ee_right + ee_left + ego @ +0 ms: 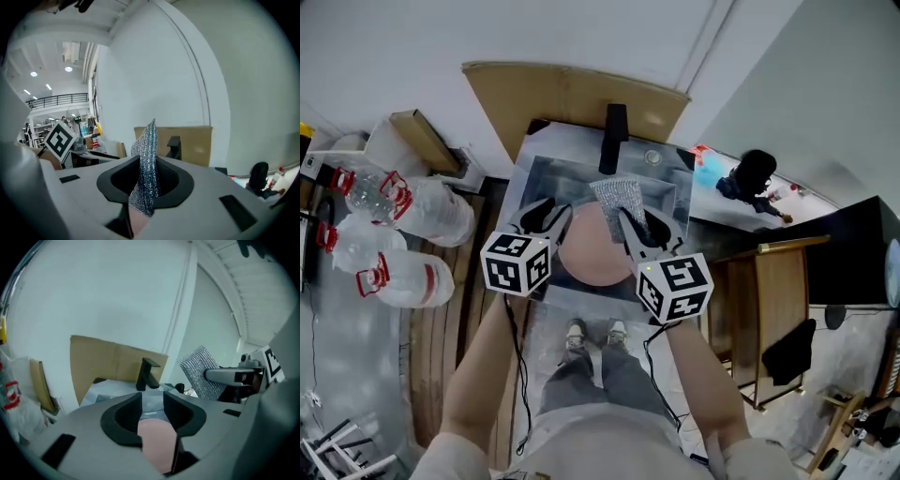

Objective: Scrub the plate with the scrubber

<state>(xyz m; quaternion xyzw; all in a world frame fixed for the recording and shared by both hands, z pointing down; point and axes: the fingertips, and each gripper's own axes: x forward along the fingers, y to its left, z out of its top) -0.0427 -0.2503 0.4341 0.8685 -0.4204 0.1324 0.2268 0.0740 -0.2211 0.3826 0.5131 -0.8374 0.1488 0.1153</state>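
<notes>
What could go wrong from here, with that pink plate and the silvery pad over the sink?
1. The left claw stands open at the plate, not clamping it, so scrubbing may push the plate loose into the sink.
2. The right claw pinches the scrubber with much of it sticking out free; it could fold or slip out under pressure.

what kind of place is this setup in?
Probably a makeshift wash station in a lab or workshop: a steel sink with a black faucet, cardboard propped behind it, large water jugs on the floor.
</notes>
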